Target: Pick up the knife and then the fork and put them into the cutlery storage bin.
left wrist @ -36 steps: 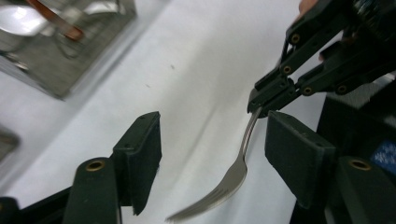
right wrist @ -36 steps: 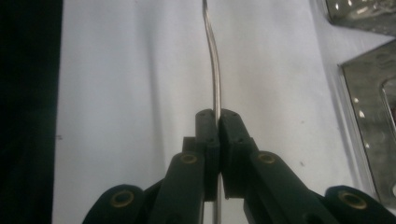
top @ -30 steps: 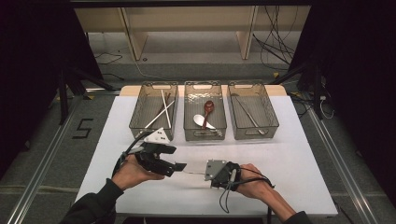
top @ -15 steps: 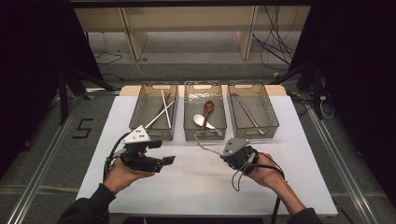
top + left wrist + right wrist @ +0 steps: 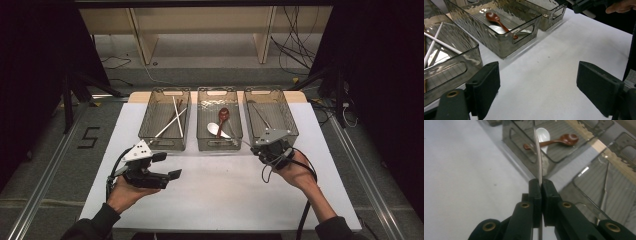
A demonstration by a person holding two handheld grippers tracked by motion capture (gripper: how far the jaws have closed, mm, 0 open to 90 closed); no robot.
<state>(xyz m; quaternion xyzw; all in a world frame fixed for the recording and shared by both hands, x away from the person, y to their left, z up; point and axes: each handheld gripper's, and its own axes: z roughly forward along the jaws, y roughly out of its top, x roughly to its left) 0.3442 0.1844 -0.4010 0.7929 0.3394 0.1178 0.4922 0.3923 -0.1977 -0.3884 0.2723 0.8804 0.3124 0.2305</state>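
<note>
My right gripper (image 5: 257,149) (image 5: 541,185) is shut on the handle of a thin metal utensil (image 5: 242,141) (image 5: 538,152). The utensil's far end reaches over the front of the middle bin (image 5: 220,146); what kind of utensil it is I cannot tell. My left gripper (image 5: 169,165) (image 5: 536,92) hovers over the white table near the left bin (image 5: 165,144). Its jaws have just been opening and stand wide, with nothing between them. The middle bin holds a brown spoon (image 5: 222,115) (image 5: 495,18) and a white spoon (image 5: 214,129) (image 5: 543,133).
Three clear grey bins stand in a row at the back of the white table (image 5: 220,200). The left bin holds white and brown chopsticks (image 5: 172,120). The right bin (image 5: 287,125) holds metal utensils (image 5: 260,116). Cables trail from both grippers.
The two grippers, close together around the metal utensil, have parted. The left one let go and drew left. The right one carried the utensil right and up toward the bins.
</note>
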